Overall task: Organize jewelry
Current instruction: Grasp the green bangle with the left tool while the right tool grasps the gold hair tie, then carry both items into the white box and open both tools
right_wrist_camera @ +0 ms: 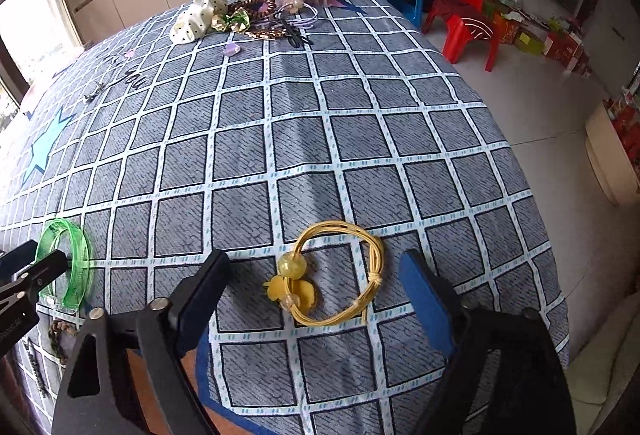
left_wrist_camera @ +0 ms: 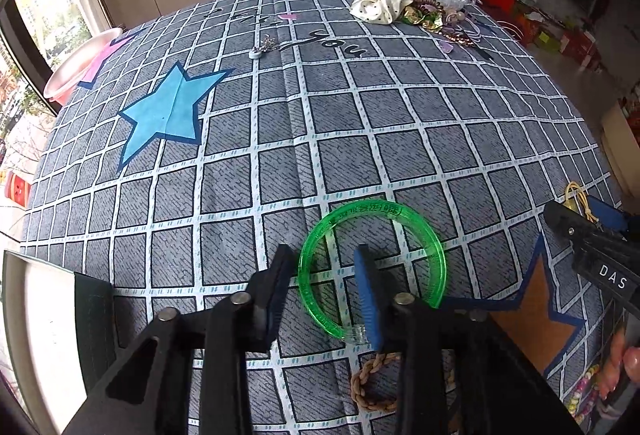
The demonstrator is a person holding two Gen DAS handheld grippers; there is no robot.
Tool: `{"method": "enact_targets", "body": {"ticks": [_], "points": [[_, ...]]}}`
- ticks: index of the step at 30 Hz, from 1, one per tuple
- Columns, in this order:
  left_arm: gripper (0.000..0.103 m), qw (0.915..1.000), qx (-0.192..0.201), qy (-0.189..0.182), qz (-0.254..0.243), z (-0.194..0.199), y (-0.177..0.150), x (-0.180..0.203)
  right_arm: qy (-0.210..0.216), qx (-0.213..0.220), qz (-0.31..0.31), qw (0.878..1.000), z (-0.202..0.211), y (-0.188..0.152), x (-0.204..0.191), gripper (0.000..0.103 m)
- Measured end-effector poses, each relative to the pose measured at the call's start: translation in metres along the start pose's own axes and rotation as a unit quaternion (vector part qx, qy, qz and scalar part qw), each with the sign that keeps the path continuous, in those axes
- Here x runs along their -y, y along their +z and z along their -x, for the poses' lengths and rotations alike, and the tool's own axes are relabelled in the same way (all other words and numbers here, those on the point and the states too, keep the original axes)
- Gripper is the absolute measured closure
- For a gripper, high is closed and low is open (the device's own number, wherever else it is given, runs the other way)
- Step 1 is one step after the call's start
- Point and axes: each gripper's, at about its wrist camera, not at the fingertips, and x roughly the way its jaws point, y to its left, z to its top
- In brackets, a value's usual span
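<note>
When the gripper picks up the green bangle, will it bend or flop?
Probably not: the green bangle looks like hard clear plastic holding a round shape, so likely stiff and light. Its smooth surface may slip. Lying flat on the tablecloth, it shouldn't roll.

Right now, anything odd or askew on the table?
Mostly no. Green bangle stands tilted on edge, left gripper fingers straddling its near rim. Yellow hair tie lies flat between the open right gripper fingers. Far pile of accessories is jumbled, unsorted.

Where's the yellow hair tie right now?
In the right wrist view the yellow hair tie lies flat on the checked tablecloth, between the open fingers of the right gripper, far right of the green bangle.
</note>
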Motion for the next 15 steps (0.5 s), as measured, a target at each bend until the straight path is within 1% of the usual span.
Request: {"method": "enact_targets", "body": {"ticks": [1,2,3,4,5,9,12,15], "points": [[0.08,1.0,0.001,0.0,-0.002,0.0,0.0,0.001,0.001,0.002,0.003,1.0,0.002,-0.001,-0.002,0.037],[0.089,1.0,0.001,-0.005,-0.001,0.001,0.0,0.0,0.002,0.003,0.004,1.0,0.004,-0.002,-0.003,0.05],[0.089,0.9999,0.0,-0.014,0.002,0.001,0.0,0.0,0.003,0.004,0.003,1.0,0.006,-0.002,-0.004,0.057],[0.089,0.9997,-0.001,-0.022,0.006,0.002,0.0,-0.002,0.004,0.005,0.003,1.0,0.007,-0.002,-0.004,0.071],[0.089,0.9996,-0.002,-0.028,0.009,0.003,0.0,-0.003,0.007,0.005,0.002,1.0,0.008,-0.003,-0.003,0.082],[0.089,0.9991,0.01,-0.039,0.011,0.016,-0.005,-0.005,0.029,0.015,-0.016,0.999,0.017,-0.006,0.002,0.082],[0.089,0.9983,0.017,-0.054,0.018,0.028,-0.006,-0.008,0.05,0.029,-0.023,0.998,0.032,-0.008,0.005,0.082],[0.089,0.9977,0.029,-0.06,0.016,0.041,-0.008,-0.01,0.071,0.036,-0.025,0.996,0.048,-0.011,0.007,0.082]]}}
